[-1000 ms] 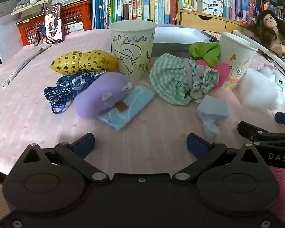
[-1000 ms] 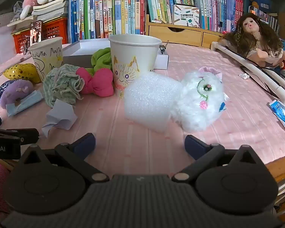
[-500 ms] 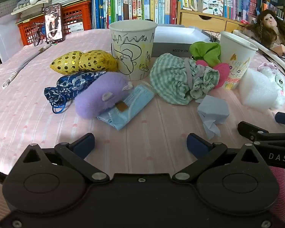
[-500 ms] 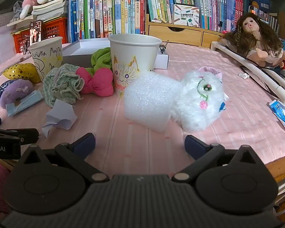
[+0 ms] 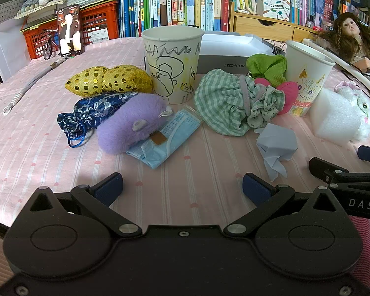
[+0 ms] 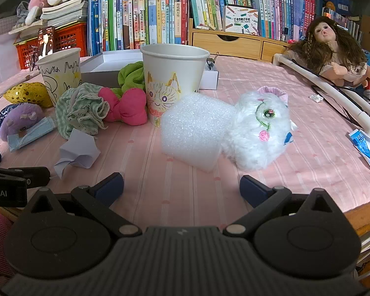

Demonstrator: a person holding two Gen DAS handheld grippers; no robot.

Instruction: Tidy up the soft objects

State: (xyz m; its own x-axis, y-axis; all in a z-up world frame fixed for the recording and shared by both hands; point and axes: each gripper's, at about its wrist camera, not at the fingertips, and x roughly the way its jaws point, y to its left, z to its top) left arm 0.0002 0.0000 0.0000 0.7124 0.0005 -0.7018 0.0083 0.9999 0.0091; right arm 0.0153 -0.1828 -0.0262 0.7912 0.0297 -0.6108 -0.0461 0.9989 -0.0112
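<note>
Soft things lie scattered on the pink cloth. A purple plush (image 5: 130, 125) rests on a blue face mask (image 5: 165, 138), beside a navy pouch (image 5: 93, 111) and a gold sequin pouch (image 5: 108, 80). A green checked cloth (image 5: 229, 103), a pink bow (image 6: 128, 108) and a green cloth (image 5: 267, 67) sit between two paper cups (image 5: 171, 61) (image 6: 172, 83). White foam (image 6: 194, 130) leans on a white furry toy (image 6: 259, 130). My left gripper (image 5: 182, 187) is open, short of the mask. My right gripper (image 6: 181, 187) is open before the foam.
A crumpled pale paper (image 5: 276, 145) lies near the front. A grey box (image 5: 229, 49) stands behind the cups. A doll (image 6: 333, 49) and a white tube (image 6: 333, 91) lie at the right. Books and a red crate (image 5: 96, 24) line the back.
The left wrist view has shifted very slightly, so the objects sit a touch nearer. Both grippers stay open and nothing on the table has moved.
</note>
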